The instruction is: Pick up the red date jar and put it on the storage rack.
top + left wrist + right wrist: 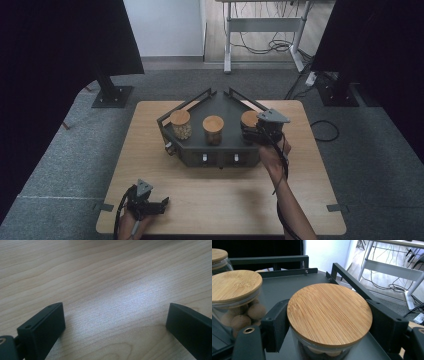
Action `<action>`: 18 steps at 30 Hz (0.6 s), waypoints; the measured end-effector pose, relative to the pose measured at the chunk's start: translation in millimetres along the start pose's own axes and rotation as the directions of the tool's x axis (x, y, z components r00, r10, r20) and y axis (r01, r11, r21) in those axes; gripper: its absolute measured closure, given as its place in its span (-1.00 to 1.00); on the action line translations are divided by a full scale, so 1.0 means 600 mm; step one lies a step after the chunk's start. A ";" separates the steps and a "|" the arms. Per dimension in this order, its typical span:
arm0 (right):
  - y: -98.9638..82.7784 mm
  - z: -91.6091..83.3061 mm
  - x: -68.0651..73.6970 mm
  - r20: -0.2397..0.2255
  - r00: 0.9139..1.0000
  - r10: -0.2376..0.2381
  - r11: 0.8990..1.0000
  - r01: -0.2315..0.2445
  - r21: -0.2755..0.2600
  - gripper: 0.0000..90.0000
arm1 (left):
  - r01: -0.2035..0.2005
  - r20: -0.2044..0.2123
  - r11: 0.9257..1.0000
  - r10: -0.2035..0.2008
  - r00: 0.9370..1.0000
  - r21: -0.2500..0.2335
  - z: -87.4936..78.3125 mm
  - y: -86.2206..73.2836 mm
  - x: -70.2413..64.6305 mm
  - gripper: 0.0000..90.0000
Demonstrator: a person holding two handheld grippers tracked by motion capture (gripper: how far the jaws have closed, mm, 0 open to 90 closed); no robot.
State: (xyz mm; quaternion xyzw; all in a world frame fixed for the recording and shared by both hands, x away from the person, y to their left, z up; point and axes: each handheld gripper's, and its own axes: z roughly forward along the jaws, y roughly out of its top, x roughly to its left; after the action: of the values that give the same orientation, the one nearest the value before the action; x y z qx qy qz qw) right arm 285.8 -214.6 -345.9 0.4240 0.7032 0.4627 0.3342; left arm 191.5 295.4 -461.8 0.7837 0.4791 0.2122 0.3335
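Note:
A dark grey five-sided tray [220, 158] stands at the middle of the wooden table [215, 200] and holds three glass jars with bamboo lids. My right gripper [252, 131] is shut on the right jar [248, 119], at the tray's right corner. In the right gripper view its black fingers [275, 323] press both sides of that jar [329, 313] just under the lid. The middle jar [213, 129] holds round brown balls, and the left jar [180, 124] holds pale pieces. My left gripper [162, 204] rests at the table's front left, open, with bare wood [100, 277] between its jaws.
The tray has raised rails [352, 281] along its back sides and two small knobs [204, 158] on its front face. Behind the table are black stands [111, 92], a desk frame [227, 45] and loose cables [325, 130] on the grey carpet.

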 end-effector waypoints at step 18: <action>-0.003 0.019 0.003 -0.001 1.000 -0.004 0.999 0.005 0.031 -0.49 | -0.003 0.003 1.000 0.003 1.000 0.001 0.000 0.000 0.001 -0.95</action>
State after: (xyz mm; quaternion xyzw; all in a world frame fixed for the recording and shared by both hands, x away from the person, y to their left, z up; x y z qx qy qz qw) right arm 294.2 -209.2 -351.9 0.4274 0.7115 0.4510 0.3283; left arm 191.6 295.8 -461.8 0.7849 0.4775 0.2115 0.3336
